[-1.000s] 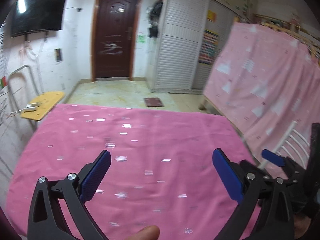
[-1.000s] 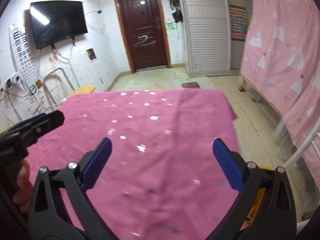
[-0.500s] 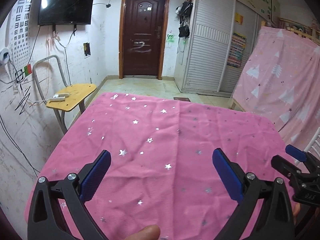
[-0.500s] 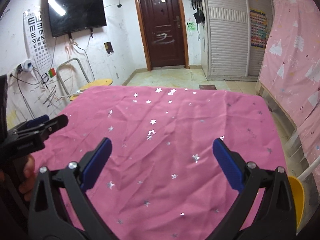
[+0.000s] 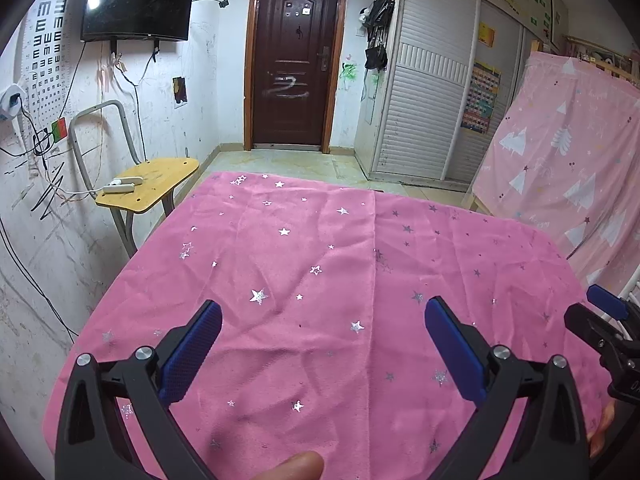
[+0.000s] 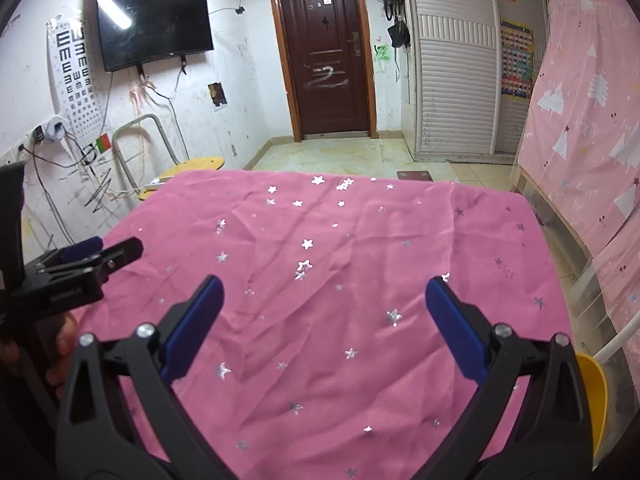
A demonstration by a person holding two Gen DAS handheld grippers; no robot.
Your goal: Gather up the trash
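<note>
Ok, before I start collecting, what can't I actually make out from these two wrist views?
- Any trash: none shows on the pink star cloth in either view.
- Yellow object: right wrist view, cut off by the right gripper arm; could be a bin or a scoop.
- Near edge of the cloth: hidden behind the open left gripper in the left wrist view.
- Items on the yellow stool: too small to identify.
</note>
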